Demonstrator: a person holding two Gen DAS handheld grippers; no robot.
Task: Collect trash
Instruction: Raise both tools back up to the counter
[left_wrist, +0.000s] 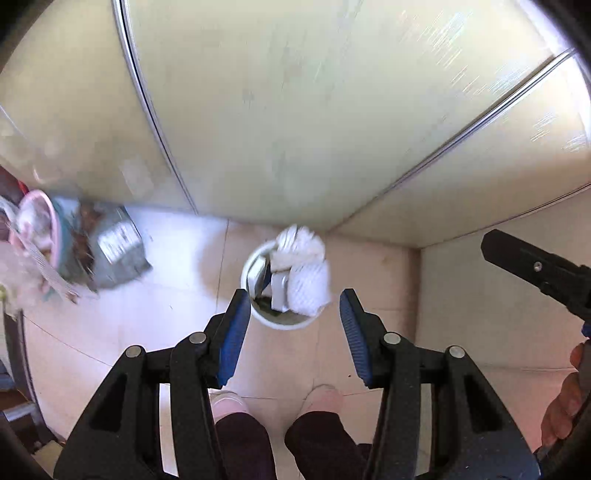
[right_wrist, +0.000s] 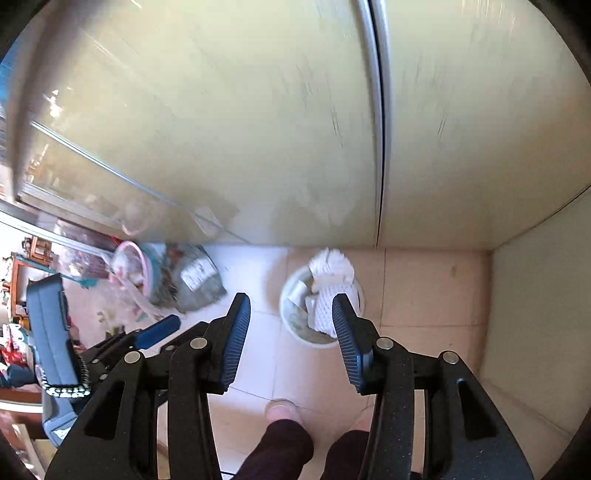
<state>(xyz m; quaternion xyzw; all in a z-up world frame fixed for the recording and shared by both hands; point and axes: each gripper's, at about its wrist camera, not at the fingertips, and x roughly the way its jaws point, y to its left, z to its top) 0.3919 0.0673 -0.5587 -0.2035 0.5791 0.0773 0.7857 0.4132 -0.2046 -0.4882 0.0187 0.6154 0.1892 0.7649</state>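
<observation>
Both tools hang high over the pale tiled floor (left_wrist: 295, 369), pointing steeply down. Left gripper (left_wrist: 293, 314): blue ribbed pads apart, nothing between them. Right gripper (right_wrist: 291, 325): the same, jaws parted and empty. Down below, close to the foot of the cream cabinet doors (left_wrist: 295, 110), stands the round white bin (left_wrist: 284, 324), stuffed past its rim with crumpled white paper (left_wrist: 301, 245) and a white foam net sleeve (left_wrist: 308, 286), soft and springy by the look of it. Off to the left on the floor, a slumped clear bag (left_wrist: 118, 251) of dark scraps beside a pink-rimmed basin (left_wrist: 55, 221), all smeared by blur. My read: the drop is done, so next pick one loose piece, come down straight, and pinch light crinkly stuff deep in the ribs so it can't slip
</observation>
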